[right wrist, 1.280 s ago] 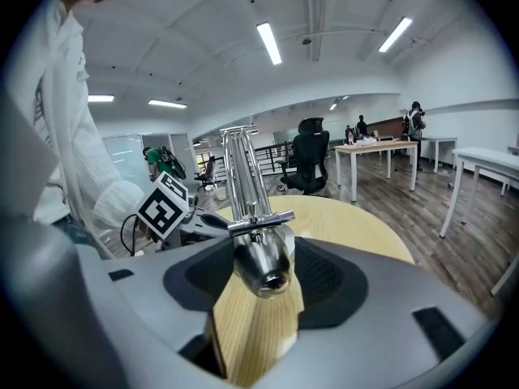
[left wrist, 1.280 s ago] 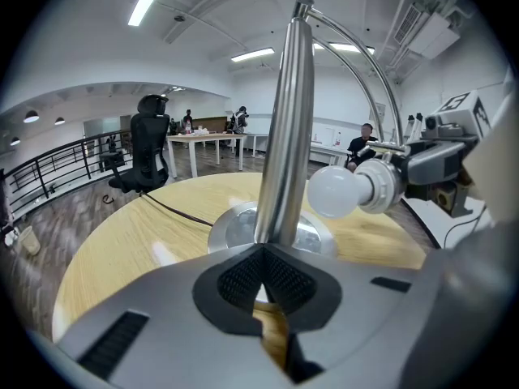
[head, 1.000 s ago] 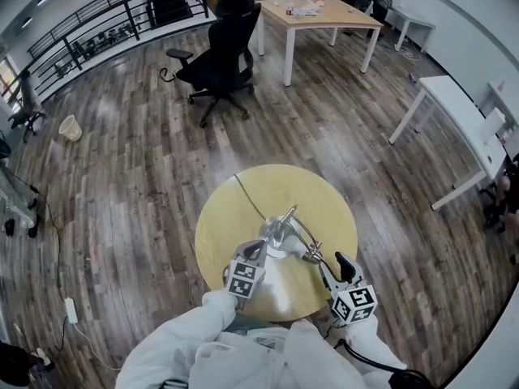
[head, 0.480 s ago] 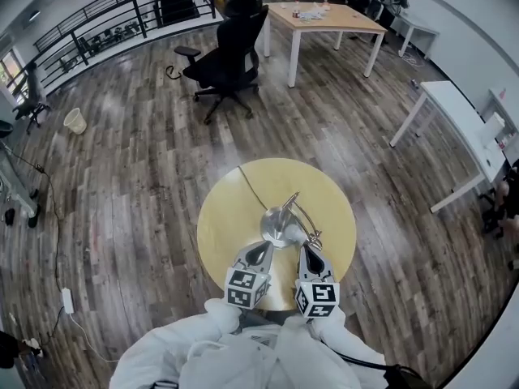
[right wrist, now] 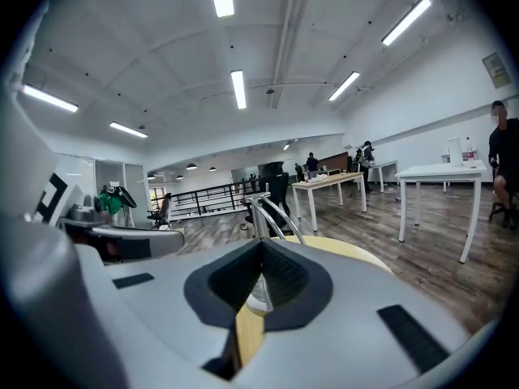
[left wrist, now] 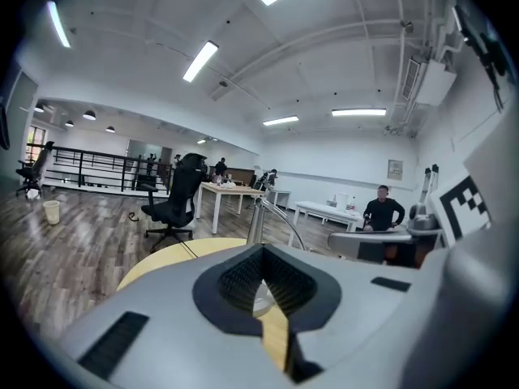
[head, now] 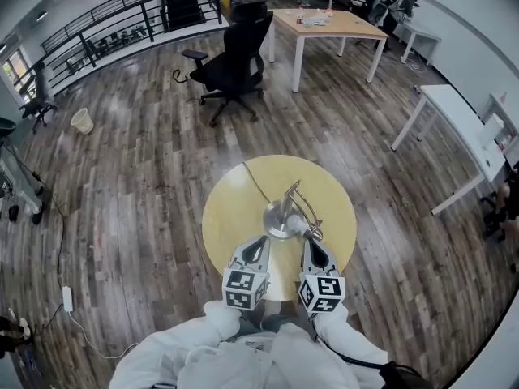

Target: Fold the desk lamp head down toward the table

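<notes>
Both of your tongs are clenched with nothing in them. The left gripper point(head: 261, 241) and the right gripper point(head: 308, 242) sit side by side over the near part of the round yellow table point(head: 229, 211), and their tips point at the desk lamp point(head: 285, 214). The lamp stands in the middle of the table on its round silver base point(head: 276, 220). Its thin arm point(head: 293, 188) goes up and bends over, and the lamp head point(head: 312, 232) hangs low on the right, just in front of your right tips. It looks to me like the head is already most of the way down. If you want it lower, open 1 gripper first, because shut tips can only poke. Take the head softly with the right gripper and press it down slowly. Rest the left tips on the base so the lamp does not slide or tip. The joints may be stiff, so do not yank. Keep clear of the black cord point(head: 252, 186) on the far side.
</notes>
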